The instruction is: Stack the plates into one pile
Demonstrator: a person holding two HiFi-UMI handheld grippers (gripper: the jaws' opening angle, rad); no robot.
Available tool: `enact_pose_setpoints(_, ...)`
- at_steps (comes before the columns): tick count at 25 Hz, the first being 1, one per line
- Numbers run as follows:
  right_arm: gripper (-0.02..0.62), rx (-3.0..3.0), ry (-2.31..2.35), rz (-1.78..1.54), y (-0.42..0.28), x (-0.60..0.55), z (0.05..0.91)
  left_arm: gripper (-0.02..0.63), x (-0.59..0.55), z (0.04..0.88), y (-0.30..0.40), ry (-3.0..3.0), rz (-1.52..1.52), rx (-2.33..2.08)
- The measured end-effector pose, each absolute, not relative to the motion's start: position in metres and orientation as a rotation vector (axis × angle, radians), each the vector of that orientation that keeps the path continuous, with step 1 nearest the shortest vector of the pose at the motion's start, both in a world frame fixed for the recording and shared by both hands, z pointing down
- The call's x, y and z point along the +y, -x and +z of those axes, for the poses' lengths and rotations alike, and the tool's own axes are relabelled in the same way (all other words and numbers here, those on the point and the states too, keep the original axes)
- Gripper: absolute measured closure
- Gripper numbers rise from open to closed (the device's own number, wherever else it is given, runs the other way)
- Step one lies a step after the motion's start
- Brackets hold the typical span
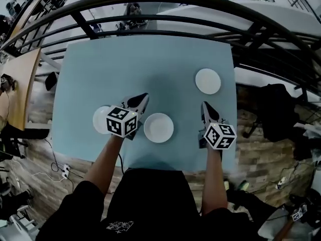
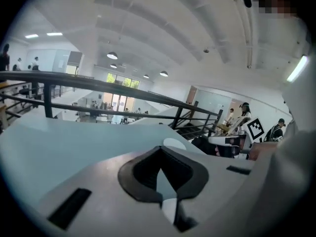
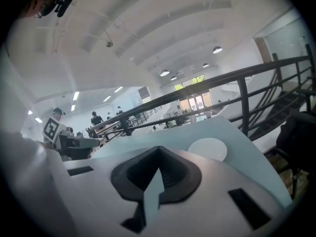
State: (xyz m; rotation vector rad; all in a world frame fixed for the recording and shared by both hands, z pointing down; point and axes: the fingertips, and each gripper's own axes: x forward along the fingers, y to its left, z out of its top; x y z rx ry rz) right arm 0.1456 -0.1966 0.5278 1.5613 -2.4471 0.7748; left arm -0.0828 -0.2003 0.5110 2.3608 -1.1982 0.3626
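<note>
Three white plates lie apart on the pale blue table [image 1: 150, 59]. One plate [image 1: 207, 81] is at the far right, also seen as a plate [image 3: 208, 148] ahead in the right gripper view. A second plate [image 1: 159, 127] sits near the front middle. The third plate [image 1: 100, 118] is at the front left, half hidden by the left marker cube. My left gripper [image 1: 142, 100] hovers between the two near plates, shut and empty, its jaws [image 2: 159, 149] pressed together. My right gripper [image 1: 205, 106] hangs shut and empty, nearer me than the far plate.
A black curved railing [image 1: 165, 21] runs behind the table's far edge. The table's right edge [image 1: 234, 109] drops to a wooden floor with a dark bag [image 1: 276, 109]. A wooden desk [image 1: 17, 84] stands at the left. Bare tabletop stretches across the far half.
</note>
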Motion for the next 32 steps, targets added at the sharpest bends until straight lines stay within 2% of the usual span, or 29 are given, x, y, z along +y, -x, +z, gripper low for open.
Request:
enact_pose_setpoints(9, 0.589, -2.318, -1.688, 0.997, -0.216, -0.238, 0.581, 0.601, -0.275, 0.571, -0.027, -2.315, 0.476, -0.872)
enact_pose_setpoints(15, 0.588, -2.320, -1.683, 1.184, -0.251, -0.274, 0.608, 0.601, -0.309, 0.601, -0.092, -2.203, 0.391, -0.671)
enact_pose_setpoints(22, 0.588, -2.244, -1.627, 1.368, -0.277, -0.298, 0.663, 0.601, -0.341, 0.653, -0.135, -2.085, 0.408, -0.590)
enact_pose_setpoints(32, 0.588, -2.243, -1.567, 1.694, -0.284, -0.309, 0.699, 0.601, -0.360, 0.684, -0.159, -1.891, 0.233, -0.442)
